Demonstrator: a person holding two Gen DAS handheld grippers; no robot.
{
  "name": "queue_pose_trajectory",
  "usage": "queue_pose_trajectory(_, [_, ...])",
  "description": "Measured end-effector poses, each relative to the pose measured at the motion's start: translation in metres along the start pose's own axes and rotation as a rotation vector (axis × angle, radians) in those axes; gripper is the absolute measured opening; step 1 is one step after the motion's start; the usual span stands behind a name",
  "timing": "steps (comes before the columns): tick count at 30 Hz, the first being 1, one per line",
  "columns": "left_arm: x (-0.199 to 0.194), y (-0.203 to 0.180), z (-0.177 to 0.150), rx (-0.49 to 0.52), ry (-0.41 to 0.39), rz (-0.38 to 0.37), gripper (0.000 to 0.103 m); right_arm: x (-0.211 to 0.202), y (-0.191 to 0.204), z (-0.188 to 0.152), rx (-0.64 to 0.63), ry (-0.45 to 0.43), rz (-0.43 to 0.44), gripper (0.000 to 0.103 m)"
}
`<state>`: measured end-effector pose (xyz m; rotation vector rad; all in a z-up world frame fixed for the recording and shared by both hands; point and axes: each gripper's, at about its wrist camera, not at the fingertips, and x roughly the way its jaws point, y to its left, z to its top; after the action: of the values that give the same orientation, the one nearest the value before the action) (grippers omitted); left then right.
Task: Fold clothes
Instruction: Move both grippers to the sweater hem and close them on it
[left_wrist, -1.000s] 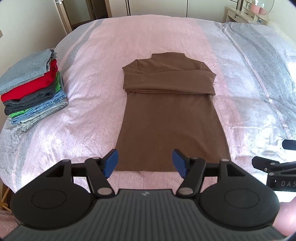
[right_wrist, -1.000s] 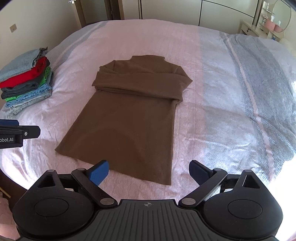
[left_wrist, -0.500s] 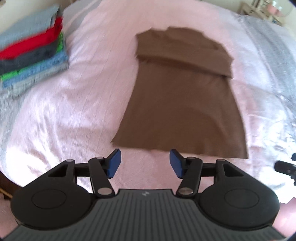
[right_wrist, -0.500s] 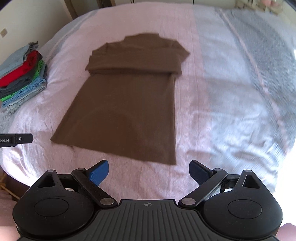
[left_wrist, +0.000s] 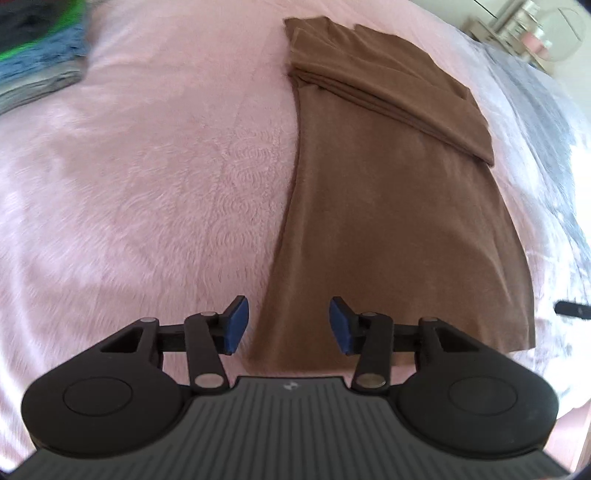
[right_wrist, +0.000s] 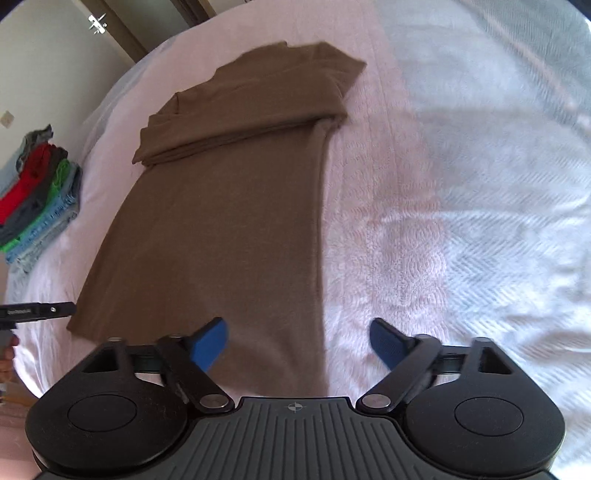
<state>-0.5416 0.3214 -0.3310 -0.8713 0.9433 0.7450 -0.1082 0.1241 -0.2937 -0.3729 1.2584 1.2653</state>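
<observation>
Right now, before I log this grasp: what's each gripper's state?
Left gripper: open, closing over the brown garment's hem corner, not gripping.
Right gripper: open, closing, holding nothing.

Stack of folded clothes in red, green, grey and blue (left_wrist: 33, 62): blurred, cut off at left-wrist view's top-left edge. Long brown knit garment (right_wrist: 221, 229): near hem hidden behind right tool (right_wrist: 297, 345).

Brown garment (right_wrist: 221, 221) (sleeves folded) between fingers (right_wrist: 208, 345)
</observation>
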Motion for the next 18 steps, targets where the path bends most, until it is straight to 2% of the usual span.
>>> queue_pose_trajectory(5, [0.020, 0.030, 0.004, -0.037, 0.035, -0.155, 0.042, 0.036, -0.045, -0.003, 0.139, 0.079, 0.165, 0.084])
queue_pose_trajectory(8, [0.026, 0.046, 0.006, -0.099, 0.062, -0.276, 0.042, 0.039, -0.058, 0.001, 0.183, 0.065, 0.262, 0.084])
queue_pose_trajectory(10, [0.031, 0.054, 0.006, -0.138, 0.081, -0.331, 0.041, 0.040, -0.062, 0.005, 0.201, 0.067, 0.325, 0.083])
queue_pose_trajectory(11, [0.033, 0.057, 0.005, -0.149, 0.088, -0.347, 0.040, 0.042, -0.063, 0.007, 0.203, 0.070, 0.345, 0.083])
queue_pose_trajectory(12, [0.035, 0.058, 0.005, -0.154, 0.094, -0.360, 0.032, 0.044, -0.063, 0.008, 0.194, 0.078, 0.345, 0.081])
queue_pose_trajectory(13, [0.037, 0.057, 0.004, -0.151, 0.102, -0.364, 0.025, 0.046, -0.063, 0.009, 0.192, 0.085, 0.343, 0.067])
queue_pose_trajectory(14, [0.039, 0.056, 0.003, -0.144, 0.110, -0.362, 0.009, 0.048, -0.065, 0.009, 0.200, 0.091, 0.340, 0.054])
queue_pose_trajectory(15, [0.040, 0.055, 0.001, -0.138, 0.114, -0.358, 0.005, 0.050, -0.066, 0.010, 0.211, 0.097, 0.337, 0.026])
queue_pose_trajectory(16, [0.040, 0.055, 0.000, -0.136, 0.111, -0.357, 0.004, 0.051, -0.068, 0.010, 0.225, 0.105, 0.337, 0.011])
queue_pose_trajectory(18, [0.034, 0.054, -0.002, -0.125, 0.088, -0.355, 0.002, 0.050, -0.067, 0.009, 0.219, 0.094, 0.328, 0.003])
